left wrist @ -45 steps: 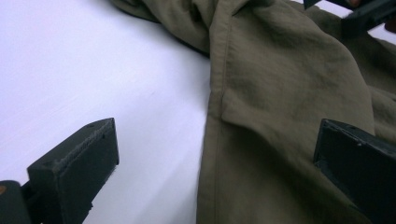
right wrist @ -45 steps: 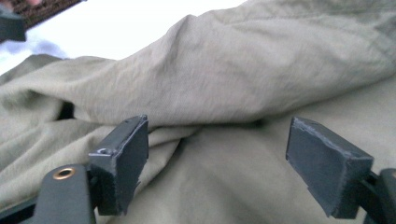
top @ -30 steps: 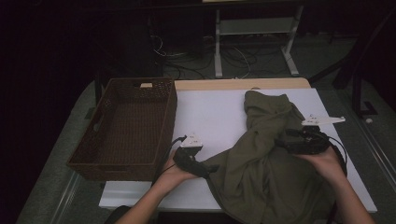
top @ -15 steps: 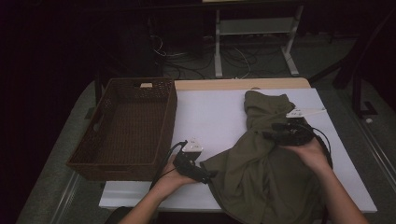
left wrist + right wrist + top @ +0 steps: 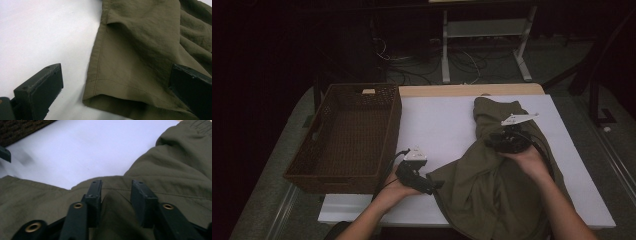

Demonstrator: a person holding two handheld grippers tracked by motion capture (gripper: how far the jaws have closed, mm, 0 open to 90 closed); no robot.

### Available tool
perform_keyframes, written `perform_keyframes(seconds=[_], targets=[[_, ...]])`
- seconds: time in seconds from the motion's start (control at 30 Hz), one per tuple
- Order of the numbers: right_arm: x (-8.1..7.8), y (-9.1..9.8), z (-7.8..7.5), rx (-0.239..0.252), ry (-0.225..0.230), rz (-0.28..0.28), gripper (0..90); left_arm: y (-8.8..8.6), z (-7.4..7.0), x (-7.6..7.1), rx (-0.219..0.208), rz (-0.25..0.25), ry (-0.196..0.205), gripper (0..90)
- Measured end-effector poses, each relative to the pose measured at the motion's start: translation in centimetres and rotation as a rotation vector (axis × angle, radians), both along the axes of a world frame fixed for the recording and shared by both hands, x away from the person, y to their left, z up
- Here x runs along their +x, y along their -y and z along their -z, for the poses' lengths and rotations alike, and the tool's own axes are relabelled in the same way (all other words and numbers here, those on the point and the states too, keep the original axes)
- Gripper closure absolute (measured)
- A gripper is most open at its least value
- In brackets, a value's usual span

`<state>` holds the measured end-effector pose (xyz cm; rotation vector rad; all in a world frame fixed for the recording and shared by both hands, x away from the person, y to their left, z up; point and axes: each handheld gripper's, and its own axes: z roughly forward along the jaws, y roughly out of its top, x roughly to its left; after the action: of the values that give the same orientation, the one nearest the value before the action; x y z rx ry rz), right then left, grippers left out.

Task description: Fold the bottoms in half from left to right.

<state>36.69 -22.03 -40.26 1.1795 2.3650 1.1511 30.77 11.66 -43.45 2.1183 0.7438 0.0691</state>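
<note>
An olive garment [image 5: 492, 195] lies crumpled on the right half of the white table [image 5: 437, 120], hanging over the front edge. My right gripper [image 5: 493, 144] rests on its upper part. Its jaws have just been closing, and in the right gripper view [image 5: 116, 183] a raised fold of the cloth [image 5: 175, 160] is bunched between the pads. My left gripper [image 5: 435, 187] sits at the garment's near left corner. In the left gripper view [image 5: 117, 72] its jaws stand wide apart, one on bare table and one over the cloth, with the hemmed corner [image 5: 140, 50] between them.
A dark wicker basket [image 5: 394, 130] stands on the table's left side, and its corner shows in the right gripper view [image 5: 22, 127]. Bare white tabletop lies between basket and garment. Beyond the far edge are cables and a white stand [image 5: 482, 30] on the floor.
My right hand has slid its gripper leftward across the garment, toward the cloth's left edge. The left hand and its gripper have kept still.
</note>
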Motion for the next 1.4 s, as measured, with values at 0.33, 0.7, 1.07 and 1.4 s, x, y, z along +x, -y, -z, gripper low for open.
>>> perform_keyframes(seconds=[0.33, 0.7, 1.07, 1.4], targets=[[-0.4, 0.3, 0.9, -0.037, -0.033, -0.013, 81.8, -0.3, 0.1, 0.3, -0.007, -0.007, -0.007, 0.0], [-1.1, 1.1, 0.0, -0.026, -0.002, -0.018, 88.6, -0.5, 0.0, 0.4, -0.012, -0.008, -0.004, 0.0], [-2.8, 3.2, -2.0, 0.015, 0.061, 0.002, 89.2, -0.6, -0.1, 0.3, -0.022, -0.01, -0.002, 0.0], [-3.9, 5.5, -3.2, 0.027, 0.108, 0.047, 89.5, -0.7, -0.1, 0.4, -0.027, -0.012, -0.003, 0.0]])
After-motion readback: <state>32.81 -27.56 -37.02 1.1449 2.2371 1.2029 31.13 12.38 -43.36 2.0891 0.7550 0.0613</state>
